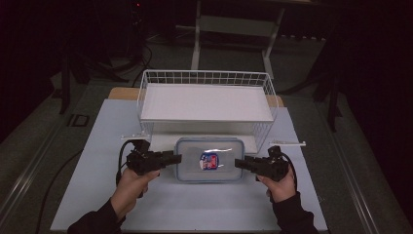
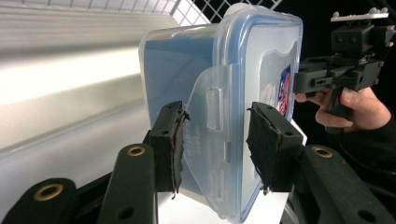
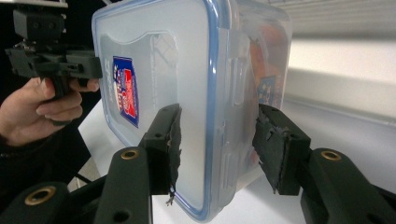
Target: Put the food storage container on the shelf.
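A white counter (image 1: 195,204) carries a white wire basket (image 1: 207,105). Just in front of the basket, a clear lidded food container (image 1: 210,159) with a blue seal hangs between both tools. The left tool (image 1: 171,158) clamps one short end, the right tool (image 1: 239,163) the other.
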`<action>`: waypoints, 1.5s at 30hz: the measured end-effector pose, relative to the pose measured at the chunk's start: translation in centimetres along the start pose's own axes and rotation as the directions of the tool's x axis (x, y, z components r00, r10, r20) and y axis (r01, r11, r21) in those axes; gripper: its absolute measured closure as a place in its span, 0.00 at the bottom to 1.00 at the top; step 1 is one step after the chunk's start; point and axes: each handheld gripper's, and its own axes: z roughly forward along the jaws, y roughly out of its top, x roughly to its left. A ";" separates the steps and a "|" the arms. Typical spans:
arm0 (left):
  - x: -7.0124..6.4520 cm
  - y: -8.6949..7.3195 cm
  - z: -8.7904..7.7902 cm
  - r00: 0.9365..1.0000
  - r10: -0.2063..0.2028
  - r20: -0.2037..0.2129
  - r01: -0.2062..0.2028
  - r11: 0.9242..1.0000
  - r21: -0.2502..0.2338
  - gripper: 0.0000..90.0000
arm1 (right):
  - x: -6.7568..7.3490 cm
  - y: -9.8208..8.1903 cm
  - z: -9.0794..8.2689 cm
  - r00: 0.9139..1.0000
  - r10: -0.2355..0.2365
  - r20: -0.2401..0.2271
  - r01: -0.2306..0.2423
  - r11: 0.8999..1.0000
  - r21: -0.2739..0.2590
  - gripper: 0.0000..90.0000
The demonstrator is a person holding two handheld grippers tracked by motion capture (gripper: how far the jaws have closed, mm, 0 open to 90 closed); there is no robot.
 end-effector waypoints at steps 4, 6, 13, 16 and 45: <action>0.6 0.0 0.8 1.000 -0.018 -0.011 0.018 0.999 -0.026 0.62 | -0.9 0.5 0.2 1.000 0.017 0.001 -0.017 1.000 -0.003 0.58; 1.2 0.0 1.3 1.000 -0.026 -0.015 0.026 0.999 -0.030 0.62 | -1.7 0.5 0.8 0.999 0.036 -0.001 -0.036 0.999 0.001 0.58; 2.9 -0.1 2.4 0.999 -0.035 -0.023 0.034 0.999 -0.029 0.61 | -3.2 0.5 2.0 0.998 0.055 0.006 -0.055 0.998 0.008 0.57; 3.9 0.1 3.3 0.998 -0.040 -0.040 0.038 0.998 -0.051 0.60 | -3.9 1.0 2.7 0.998 0.057 0.027 -0.057 0.998 0.009 0.57; 6.0 0.8 5.6 0.993 -0.033 -0.109 0.015 0.986 -0.168 0.60 | -5.5 2.3 4.9 0.983 -0.034 0.183 0.047 0.997 -0.067 0.64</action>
